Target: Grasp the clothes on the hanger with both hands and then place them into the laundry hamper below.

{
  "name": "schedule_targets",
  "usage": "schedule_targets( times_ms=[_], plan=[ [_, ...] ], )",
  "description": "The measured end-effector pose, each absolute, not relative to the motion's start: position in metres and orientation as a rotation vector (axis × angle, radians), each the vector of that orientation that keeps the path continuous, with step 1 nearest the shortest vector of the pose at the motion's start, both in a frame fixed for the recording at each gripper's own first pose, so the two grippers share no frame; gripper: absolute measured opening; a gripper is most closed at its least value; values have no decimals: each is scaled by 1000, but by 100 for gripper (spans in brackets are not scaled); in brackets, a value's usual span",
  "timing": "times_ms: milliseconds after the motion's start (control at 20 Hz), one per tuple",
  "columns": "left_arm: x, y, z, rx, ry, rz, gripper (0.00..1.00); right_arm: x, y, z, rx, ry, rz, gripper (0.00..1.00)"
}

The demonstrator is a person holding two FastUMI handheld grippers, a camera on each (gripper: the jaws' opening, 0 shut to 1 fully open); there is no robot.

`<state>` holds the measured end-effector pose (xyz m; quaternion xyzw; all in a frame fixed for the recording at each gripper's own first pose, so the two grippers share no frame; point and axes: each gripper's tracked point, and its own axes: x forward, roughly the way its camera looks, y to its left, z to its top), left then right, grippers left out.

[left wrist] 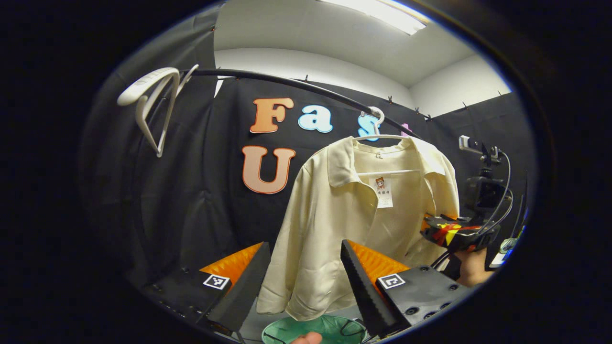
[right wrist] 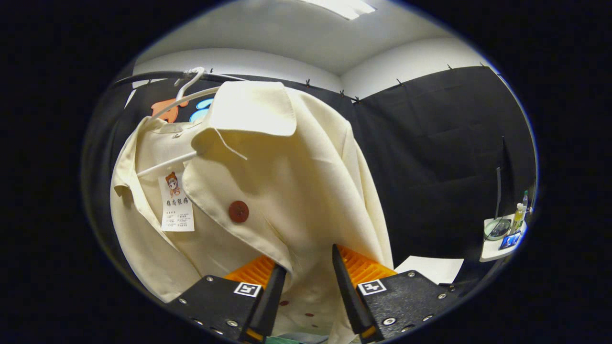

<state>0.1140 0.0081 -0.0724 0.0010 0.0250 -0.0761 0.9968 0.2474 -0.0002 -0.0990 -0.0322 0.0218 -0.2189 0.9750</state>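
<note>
Cream shirt (left wrist: pixel 334 215) on hanger (left wrist: pixel 377 134), hamper (left wrist: pixel 296 330) below

Cream shirt (right wrist: pixel 287 181): smooth woven cloth with a soft, faintly lustrous finish, hanging in folds. Its tag (right wrist: pixel 177 205): matt white paper. Button (right wrist: pixel 238 211): glossy, plastic-looking. White hanger (left wrist: pixel 377 129) and the spare hanger (left wrist: pixel 150 98): smooth plastic, catching light. Rail (left wrist: pixel 296 85): dark and smooth, showing a slight sheen. Booth wall (right wrist: pixel 444 143): matt black cloth, creasing. Hamper (left wrist: pixel 315 329): green fabric-like lining.
</note>
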Motion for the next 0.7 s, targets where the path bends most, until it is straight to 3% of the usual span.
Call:
schedule_targets(
  times_ms=[50, 100, 150, 250, 400, 500, 700],
  plan=[
    [118, 1, -73, 8, 45, -168, 96, 242, -3, -89, -72, 30, -426, 42],
    [126, -8, -72, 12, 39, -187, 96, 236, -6, -80, -78, 19, -412, 38],
    [132, -19, -71, 14, 30, -209, 96, 226, -14, -68, -82, 4, -396, 17],
    [142, -47, -68, 7, 12, -258, 97, 210, -20, -49, -91, -12, -358, 2],
    [160, -84, -65, -42, -10, -304, 100, 196, -14, -31, -79, -26, -282, 0],
    [179, -99, -61, -69, -36, -306, 96, 184, -15, -18, -93, -44, -257, 0],
    [227, -114, -73, -96, -45, -211, 100, 165, -8, 5, -110, -82, -203, 0]
  ],
)
